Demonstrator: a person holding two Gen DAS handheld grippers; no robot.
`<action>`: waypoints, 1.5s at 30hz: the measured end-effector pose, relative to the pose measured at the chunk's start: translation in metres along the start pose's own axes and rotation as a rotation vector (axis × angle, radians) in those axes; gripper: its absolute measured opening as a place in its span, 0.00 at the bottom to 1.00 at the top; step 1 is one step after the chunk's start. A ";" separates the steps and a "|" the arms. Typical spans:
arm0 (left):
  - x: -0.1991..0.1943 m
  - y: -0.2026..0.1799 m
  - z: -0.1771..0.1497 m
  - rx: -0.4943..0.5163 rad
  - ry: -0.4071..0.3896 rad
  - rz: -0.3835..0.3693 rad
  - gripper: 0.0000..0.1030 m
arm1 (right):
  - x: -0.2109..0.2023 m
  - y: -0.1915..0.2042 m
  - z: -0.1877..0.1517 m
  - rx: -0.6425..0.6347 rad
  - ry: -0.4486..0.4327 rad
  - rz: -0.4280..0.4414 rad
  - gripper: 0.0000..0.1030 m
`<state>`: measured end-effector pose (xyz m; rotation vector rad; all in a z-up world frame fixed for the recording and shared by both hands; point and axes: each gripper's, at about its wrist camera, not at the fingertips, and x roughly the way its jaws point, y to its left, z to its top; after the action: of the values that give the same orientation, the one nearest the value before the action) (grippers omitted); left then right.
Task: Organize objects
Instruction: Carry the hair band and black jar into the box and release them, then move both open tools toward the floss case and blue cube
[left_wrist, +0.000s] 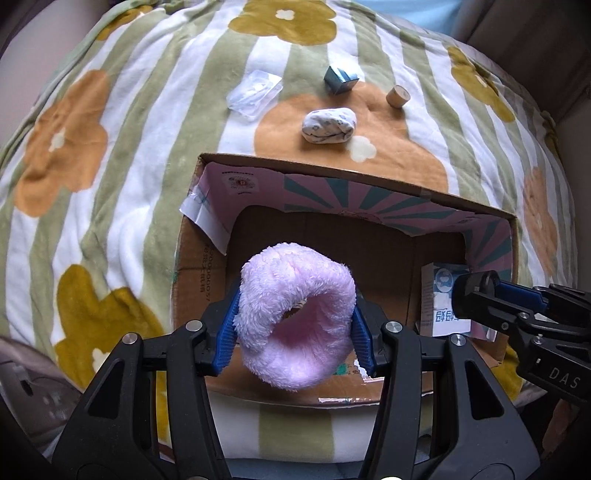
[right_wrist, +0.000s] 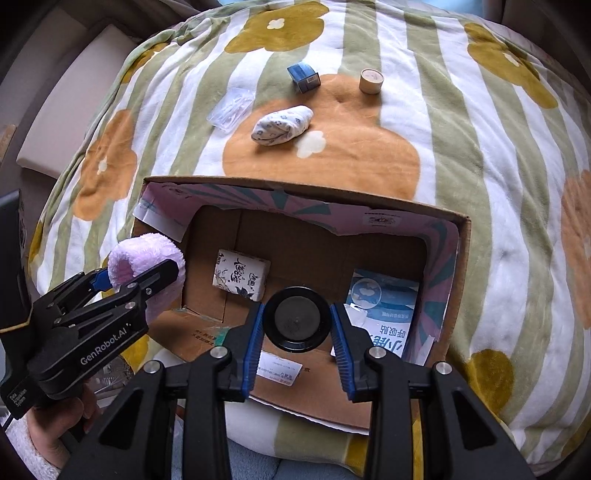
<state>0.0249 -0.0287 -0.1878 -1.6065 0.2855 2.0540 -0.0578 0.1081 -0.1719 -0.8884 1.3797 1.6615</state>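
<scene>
My left gripper (left_wrist: 295, 328) is shut on a fluffy pink ring (left_wrist: 295, 317) and holds it above the open cardboard box (left_wrist: 332, 173). It also shows in the right wrist view (right_wrist: 147, 266), at the box's left edge. My right gripper (right_wrist: 297, 328) is shut on a round black lid-like object (right_wrist: 297, 319) over the box (right_wrist: 295, 188); it shows at right in the left wrist view (left_wrist: 476, 299). Inside the box lie a patterned tissue pack (right_wrist: 240, 278) and a blue-white packet (right_wrist: 384, 302).
On the flowered blanket (left_wrist: 110, 184) beyond the box lie a rolled printed cloth (left_wrist: 328, 125), a clear plastic case (left_wrist: 255, 92), a small blue box (left_wrist: 340, 79) and a tan cylinder (left_wrist: 398, 96). A sofa cushion (right_wrist: 74, 92) lies far left.
</scene>
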 end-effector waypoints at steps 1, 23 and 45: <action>0.000 0.000 0.001 0.009 0.004 -0.007 0.61 | 0.001 0.001 0.001 0.003 0.006 0.003 0.32; -0.038 0.040 -0.011 0.013 -0.032 -0.005 1.00 | -0.020 0.003 -0.013 0.033 -0.024 -0.032 0.85; -0.083 0.037 0.077 0.077 -0.146 -0.005 1.00 | -0.077 0.008 0.049 0.011 -0.149 -0.086 0.85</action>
<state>-0.0447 -0.0459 -0.0931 -1.4029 0.3040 2.1176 -0.0322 0.1457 -0.0926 -0.7902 1.2321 1.6195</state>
